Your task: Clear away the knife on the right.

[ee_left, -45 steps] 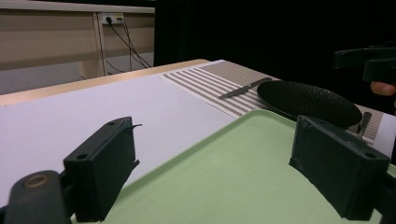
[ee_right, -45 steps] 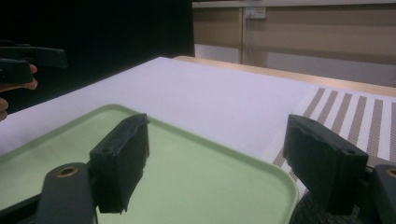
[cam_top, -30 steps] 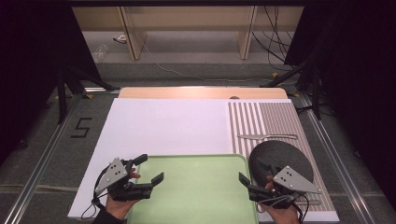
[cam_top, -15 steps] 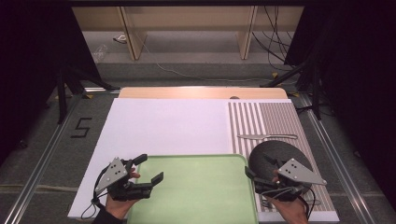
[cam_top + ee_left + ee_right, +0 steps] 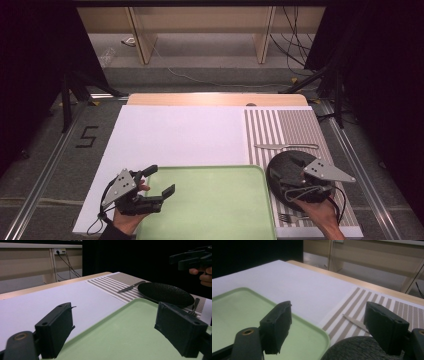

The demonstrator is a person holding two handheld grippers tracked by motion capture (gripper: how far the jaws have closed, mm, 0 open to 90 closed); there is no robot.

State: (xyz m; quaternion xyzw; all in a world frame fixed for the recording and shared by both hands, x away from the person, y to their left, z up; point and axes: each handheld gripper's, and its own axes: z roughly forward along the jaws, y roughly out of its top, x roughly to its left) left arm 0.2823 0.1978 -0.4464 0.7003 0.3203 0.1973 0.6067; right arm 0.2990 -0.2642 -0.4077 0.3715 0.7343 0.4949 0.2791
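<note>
A green tray (image 5: 215, 200) lies at the near edge of the white table mat (image 5: 175, 135). My left gripper (image 5: 161, 180) is open over the tray's left rim, with bare tray (image 5: 120, 315) between its fingers (image 5: 56, 330). To the right a black plate (image 5: 274, 176) rests on a striped placemat (image 5: 280, 125). My right gripper (image 5: 287, 167) is open above that plate, holding nothing. In the right gripper view the plate (image 5: 354, 350) lies low under the right jaw and the tray's corner (image 5: 242, 312) is at the left.
A knife (image 5: 286, 146) lies on the placemat just beyond the plate, and a fork (image 5: 292, 218) lies at the plate's near side. Bare wooden table edge (image 5: 215, 99) runs along the back. Dark stands and cables flank the table.
My right gripper has moved forward and slightly left, from the plate's near edge to above the plate. The left gripper has stayed put.
</note>
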